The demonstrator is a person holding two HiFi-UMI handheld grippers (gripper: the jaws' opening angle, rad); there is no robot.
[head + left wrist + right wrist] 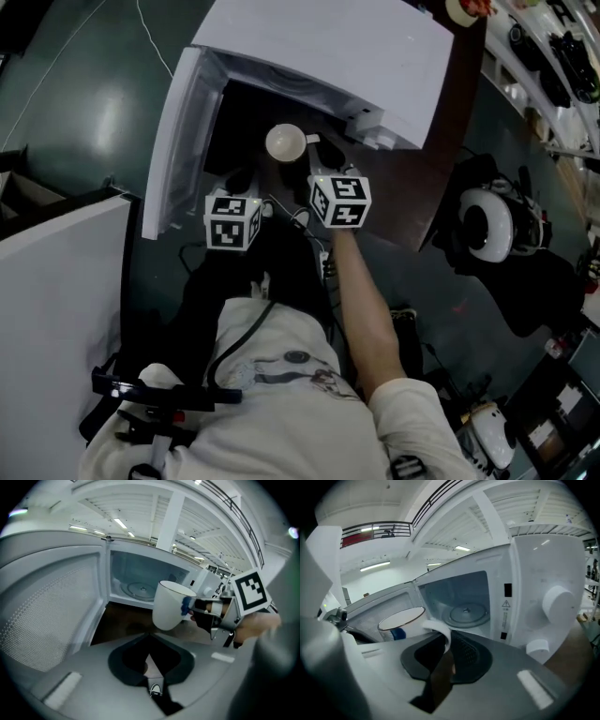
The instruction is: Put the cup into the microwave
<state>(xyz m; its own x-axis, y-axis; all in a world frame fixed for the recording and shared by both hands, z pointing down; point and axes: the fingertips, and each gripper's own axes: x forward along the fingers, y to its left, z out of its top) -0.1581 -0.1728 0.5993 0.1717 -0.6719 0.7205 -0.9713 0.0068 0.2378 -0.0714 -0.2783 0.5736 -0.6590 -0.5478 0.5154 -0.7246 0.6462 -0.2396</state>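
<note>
A white microwave stands on a dark brown table with its door swung open to the left. Its cavity and glass turntable hold nothing. My right gripper is shut on the handle of a white cup, which hangs upright just in front of the opening. In the right gripper view the handle sits between the jaws of the right gripper, beside the cup. The left gripper hovers to the cup's left, slightly open with nothing in it. From the left gripper, the cup shows before the cavity.
The open door fills the left side by the left gripper. The control panel with its knob lies right of the cavity. The table ends at the right, where a white and black headset-like object rests on a seat.
</note>
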